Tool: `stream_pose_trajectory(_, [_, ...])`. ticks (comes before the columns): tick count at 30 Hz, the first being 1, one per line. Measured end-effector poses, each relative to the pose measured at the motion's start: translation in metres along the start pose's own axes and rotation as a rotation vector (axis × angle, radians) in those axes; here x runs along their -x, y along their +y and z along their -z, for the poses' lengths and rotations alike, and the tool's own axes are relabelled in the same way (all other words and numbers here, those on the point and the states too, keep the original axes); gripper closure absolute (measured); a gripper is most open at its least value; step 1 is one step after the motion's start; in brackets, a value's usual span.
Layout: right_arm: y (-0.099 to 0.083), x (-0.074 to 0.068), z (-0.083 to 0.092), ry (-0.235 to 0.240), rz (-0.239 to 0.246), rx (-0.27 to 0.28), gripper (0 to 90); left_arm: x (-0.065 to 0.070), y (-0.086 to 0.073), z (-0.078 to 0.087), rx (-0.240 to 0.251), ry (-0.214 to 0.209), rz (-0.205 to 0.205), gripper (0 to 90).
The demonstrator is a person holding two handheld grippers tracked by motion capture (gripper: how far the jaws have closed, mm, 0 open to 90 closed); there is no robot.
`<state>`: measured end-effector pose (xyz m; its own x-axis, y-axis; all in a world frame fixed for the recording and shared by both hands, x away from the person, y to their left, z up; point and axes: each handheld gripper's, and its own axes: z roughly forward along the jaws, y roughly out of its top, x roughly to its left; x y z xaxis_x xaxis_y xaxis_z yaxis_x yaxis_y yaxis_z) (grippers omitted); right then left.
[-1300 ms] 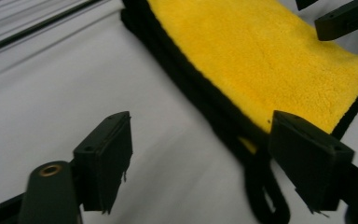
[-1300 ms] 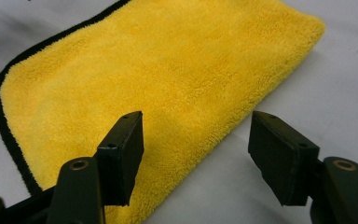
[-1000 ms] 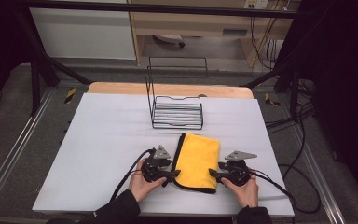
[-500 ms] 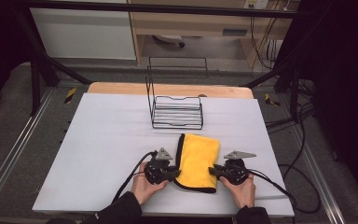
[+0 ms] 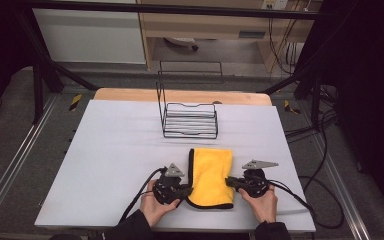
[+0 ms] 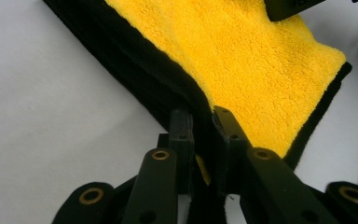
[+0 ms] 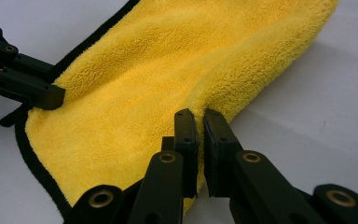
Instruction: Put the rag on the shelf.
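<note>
A folded yellow cloth (image 5: 210,175) with black trim lies on the white table near the front edge. My left gripper (image 5: 184,189) sits at the cloth's left near edge. In the left gripper view its jaws have just been closing and now pinch the black-trimmed edge (image 6: 204,122). My right gripper (image 5: 231,182) is at the cloth's right side. Its jaws, which also just closed, are shut on a raised yellow fold of the cloth (image 7: 199,120). A hand holds each gripper from the bottom of the high view. The left gripper's fingers (image 7: 46,99) show across the cloth in the right gripper view.
A black wire rack (image 5: 190,121) with a tall back frame stands behind the cloth at the table's middle back. The white tabletop (image 5: 115,150) stretches wide to the left. A wooden strip (image 5: 130,95) runs along the far edge. Cables (image 5: 300,200) trail off the right side.
Both grippers' jaws have gone from apart to closed on the cloth's edges. The left hand has shifted slightly toward the cloth, and the cloth's near end is bunched a little.
</note>
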<state>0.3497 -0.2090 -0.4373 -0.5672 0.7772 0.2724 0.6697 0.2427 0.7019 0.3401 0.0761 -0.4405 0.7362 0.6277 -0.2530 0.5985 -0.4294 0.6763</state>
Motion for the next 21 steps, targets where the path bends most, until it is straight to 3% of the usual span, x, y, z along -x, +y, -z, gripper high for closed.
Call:
stream_pose_trajectory(3, [-0.001, 0.002, -0.002, -0.028, 0.027, -0.037, 84.8, 0.005, -0.002, -0.002, 0.004, 0.016, -0.01, 77.8])
stream_pose_trajectory(8, [-0.003, 0.004, -0.006, -0.05, 0.062, -0.046, 83.1, 0.007, -0.003, -0.004, 0.015, 0.048, -0.054, 70.4])
stream_pose_trajectory(13, [-0.005, 0.008, 0.001, -0.045, 0.087, 0.024, 70.6, 0.005, 0.0, 0.004, 0.027, 0.071, -0.135, 60.7])
stream_pose_trajectory(15, [-0.006, 0.012, 0.006, -0.028, 0.087, 0.062, 64.8, 0.002, 0.002, 0.007, 0.034, 0.073, -0.146, 55.5])
stream_pose_trajectory(18, [-0.007, 0.016, 0.009, -0.024, 0.082, 0.081, 59.9, -0.004, 0.004, 0.01, 0.045, 0.07, -0.142, 51.3])
stream_pose_trajectory(19, [-0.009, 0.02, 0.012, -0.013, 0.071, 0.099, 52.6, -0.007, 0.005, 0.011, 0.047, 0.065, -0.135, 46.9])
stream_pose_trajectory(21, [-0.01, 0.023, 0.014, -0.008, 0.062, 0.114, 48.0, -0.013, 0.008, 0.013, 0.056, 0.063, -0.124, 42.1])
